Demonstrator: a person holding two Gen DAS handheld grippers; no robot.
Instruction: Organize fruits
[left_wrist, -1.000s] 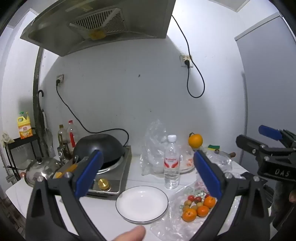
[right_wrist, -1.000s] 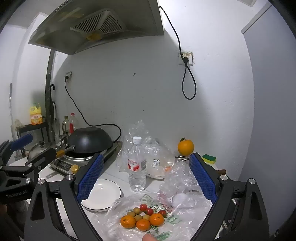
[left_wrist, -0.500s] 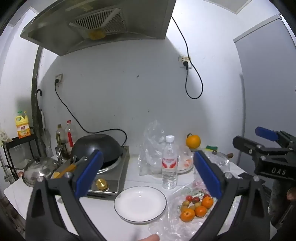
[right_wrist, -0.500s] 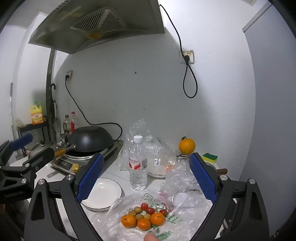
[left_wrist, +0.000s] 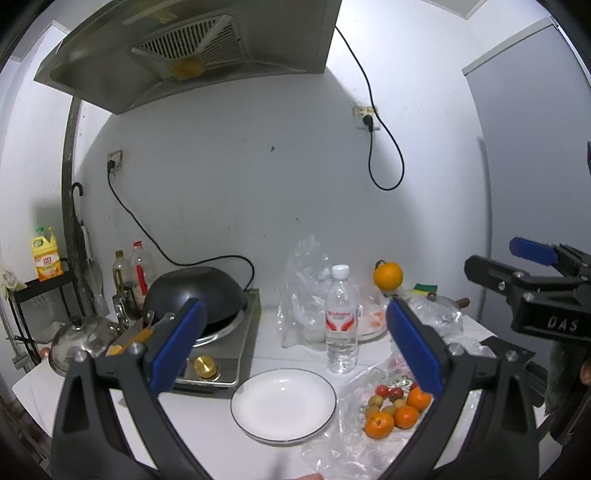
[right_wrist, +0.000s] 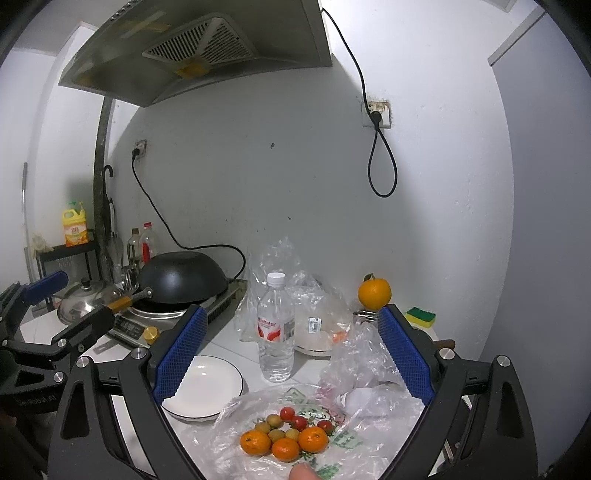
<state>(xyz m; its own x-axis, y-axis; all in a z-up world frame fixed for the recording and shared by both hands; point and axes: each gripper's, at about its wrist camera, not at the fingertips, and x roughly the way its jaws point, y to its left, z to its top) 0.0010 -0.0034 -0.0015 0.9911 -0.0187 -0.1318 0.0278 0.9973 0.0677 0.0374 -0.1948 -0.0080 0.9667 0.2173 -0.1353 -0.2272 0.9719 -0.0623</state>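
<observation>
A pile of small fruits lies on a flattened plastic bag (right_wrist: 332, 454): three tangerines (right_wrist: 283, 449), several cherry tomatoes (right_wrist: 287, 413) and small brown fruits (right_wrist: 275, 434). The pile also shows in the left wrist view (left_wrist: 393, 410). An empty white plate (left_wrist: 283, 403) with a dark rim sits left of the bag; it also shows in the right wrist view (right_wrist: 207, 387). My left gripper (left_wrist: 295, 350) is open and empty above the plate. My right gripper (right_wrist: 291, 358) is open and empty above the fruit pile.
A water bottle (right_wrist: 276, 328) stands behind the plate and bag. A large orange (right_wrist: 373, 293) sits at the back on a bagged bowl (right_wrist: 317, 328). A stove with an upturned black wok (left_wrist: 195, 291) is at the left. A kettle (left_wrist: 79, 338) sits further left.
Both grippers have risen and drawn back slightly, so the plate and fruit sit a little lower in view. Both stay open. Nothing on the counter moved.
</observation>
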